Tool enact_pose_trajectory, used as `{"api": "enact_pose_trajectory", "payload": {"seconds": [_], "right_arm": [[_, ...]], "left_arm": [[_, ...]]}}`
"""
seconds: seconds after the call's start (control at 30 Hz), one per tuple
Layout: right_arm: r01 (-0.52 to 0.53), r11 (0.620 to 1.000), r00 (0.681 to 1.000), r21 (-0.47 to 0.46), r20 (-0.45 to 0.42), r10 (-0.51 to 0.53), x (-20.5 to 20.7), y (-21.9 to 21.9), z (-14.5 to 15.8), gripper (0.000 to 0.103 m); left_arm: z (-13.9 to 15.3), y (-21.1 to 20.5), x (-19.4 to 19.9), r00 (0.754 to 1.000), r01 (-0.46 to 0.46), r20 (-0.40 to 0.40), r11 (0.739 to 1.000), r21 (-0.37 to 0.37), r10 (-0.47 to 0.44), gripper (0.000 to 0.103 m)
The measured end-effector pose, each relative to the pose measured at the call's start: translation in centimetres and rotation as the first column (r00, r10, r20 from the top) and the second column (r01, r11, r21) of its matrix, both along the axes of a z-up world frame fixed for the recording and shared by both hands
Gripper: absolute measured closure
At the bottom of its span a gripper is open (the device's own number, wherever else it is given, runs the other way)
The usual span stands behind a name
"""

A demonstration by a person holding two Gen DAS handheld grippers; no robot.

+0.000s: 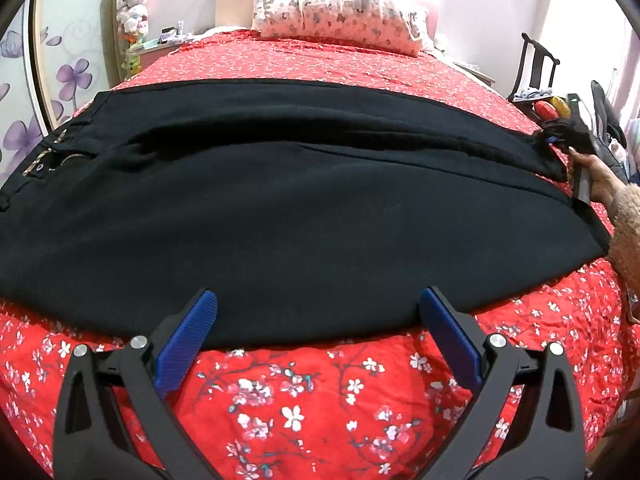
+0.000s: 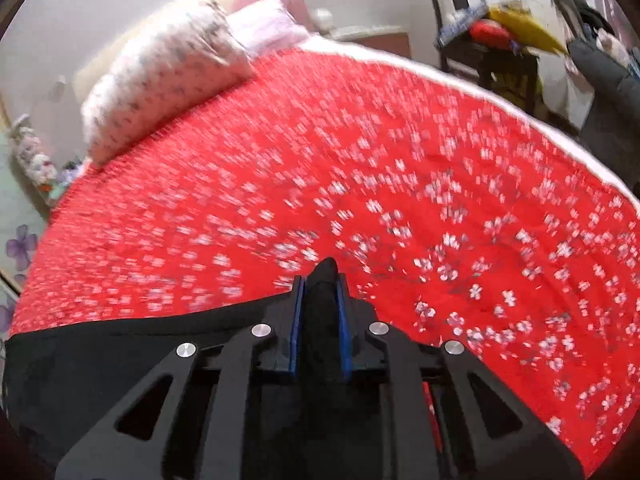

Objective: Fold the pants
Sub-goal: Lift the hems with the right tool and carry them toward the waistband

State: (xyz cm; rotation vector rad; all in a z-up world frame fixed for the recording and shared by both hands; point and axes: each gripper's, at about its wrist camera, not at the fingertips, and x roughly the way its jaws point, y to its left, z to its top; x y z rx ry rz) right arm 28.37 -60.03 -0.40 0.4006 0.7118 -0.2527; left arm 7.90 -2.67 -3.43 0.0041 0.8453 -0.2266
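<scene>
The left gripper [image 1: 318, 320] hangs spread over the near edge of the black cloth pants [image 1: 280, 208], flat across the red floral quilt [image 1: 304, 408]. Farther off, the right gripper [image 2: 320, 292] pinches the leg hem; so thin a bite could slip when lifted.

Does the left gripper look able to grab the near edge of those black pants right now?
Probably yes. The left gripper is open, its blue pads at the near edge of the black pants, with only the red floral bedspread beneath and nothing in between.
</scene>
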Motion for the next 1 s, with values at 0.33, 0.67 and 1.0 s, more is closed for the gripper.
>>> {"api": "enact_pose_trajectory", "payload": {"seconds": [0.33, 0.67, 1.0], "right_arm": [[-0.166, 0.986, 0.969, 0.027, 0.189, 0.158, -13.6, 4.6, 5.1, 0.090], [-0.134, 0.985, 0.990, 0.104, -0.022, 0.137, -23.5, 9.6, 0.4, 0.088], [0.027, 0.795, 0.998, 0.606, 0.023, -0.051, -26.0, 8.9, 1.5, 0.047]], "left_arm": [[0.4, 1.1, -0.6, 0.999, -0.031, 0.032, 0.998, -0.049, 0.033, 0.002], [1.2, 2.0, -2.0, 0.995, -0.047, 0.078, 0.993, -0.104, 0.055, 0.002], [3.9, 3.7, -5.3, 0.988, -0.025, 0.149, 0.986, -0.166, 0.050, 0.002]]}}
